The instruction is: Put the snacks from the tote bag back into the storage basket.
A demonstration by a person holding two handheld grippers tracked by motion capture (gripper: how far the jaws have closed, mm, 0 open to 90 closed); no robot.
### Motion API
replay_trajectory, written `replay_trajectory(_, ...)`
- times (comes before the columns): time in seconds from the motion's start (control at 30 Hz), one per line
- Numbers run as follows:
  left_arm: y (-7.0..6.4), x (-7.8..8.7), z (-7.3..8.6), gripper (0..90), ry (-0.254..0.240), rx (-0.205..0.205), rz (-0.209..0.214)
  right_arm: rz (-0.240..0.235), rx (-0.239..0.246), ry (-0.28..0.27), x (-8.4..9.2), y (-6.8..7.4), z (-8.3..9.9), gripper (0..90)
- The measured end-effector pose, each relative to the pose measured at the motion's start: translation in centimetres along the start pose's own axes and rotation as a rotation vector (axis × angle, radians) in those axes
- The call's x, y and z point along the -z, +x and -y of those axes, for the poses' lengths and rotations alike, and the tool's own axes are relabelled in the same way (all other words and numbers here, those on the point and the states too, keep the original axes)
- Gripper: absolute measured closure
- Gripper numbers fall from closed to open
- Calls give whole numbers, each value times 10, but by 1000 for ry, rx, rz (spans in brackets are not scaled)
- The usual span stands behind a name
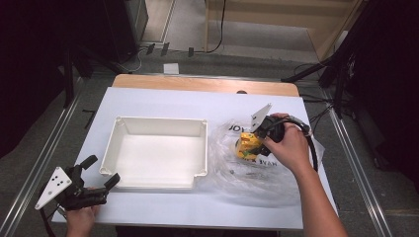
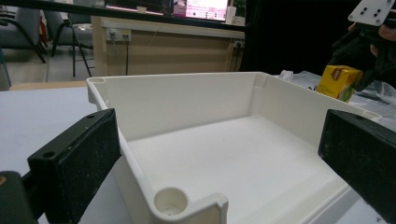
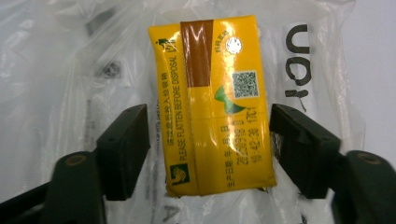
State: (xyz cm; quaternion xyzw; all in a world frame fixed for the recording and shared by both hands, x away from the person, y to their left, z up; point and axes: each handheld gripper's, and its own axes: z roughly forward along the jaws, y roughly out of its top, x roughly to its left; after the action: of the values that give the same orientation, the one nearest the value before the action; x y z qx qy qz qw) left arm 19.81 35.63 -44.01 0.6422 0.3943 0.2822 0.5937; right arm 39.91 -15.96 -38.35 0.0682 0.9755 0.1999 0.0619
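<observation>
Here right claw [image 3: 210, 140] wide open astride yellow carton [image 3: 212, 105], not touching; left claw [image 2: 224, 163] wide, empty.

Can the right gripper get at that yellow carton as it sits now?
Probably yes. The right gripper is open, its jaws straddling the yellow carton lying atop the clear plastic bag, with nothing between.

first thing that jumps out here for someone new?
The yellow drink carton, lying on a crinkled clear plastic bag at the table's right side, with the right tongs open around it, jaws just clear of its sides. Next, the big empty white tray at the centre of the white tabletop. The left tongs sit open at its near-left corner, holding nothing.
</observation>
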Motion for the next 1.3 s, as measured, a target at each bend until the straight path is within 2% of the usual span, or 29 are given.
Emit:
replay_trajectory(0.27,0,0,0,0,4,-2,4,-46,1,31,-10,-1,-4,397)
replay_trajectory(0.37,-1,-1,0,0,7,-6,2,-46,22,34,-12,-1,-5,420)
replay_trajectory(0.77,-3,-3,0,0,22,-23,3,-58,-12,34,-14,-3,-4,466)
replay_trajectory(0.8,-3,-3,0,0,22,-23,3,-60,0,30,-15,-4,-4,466)
replay_trajectory(0.93,-3,-3,0,0,22,-24,2,-66,-7,46,-14,-4,-5,510)
replay_trajectory(1.3,-3,-3,0,0,22,-24,0,-89,11,66,-13,0,-10,519)
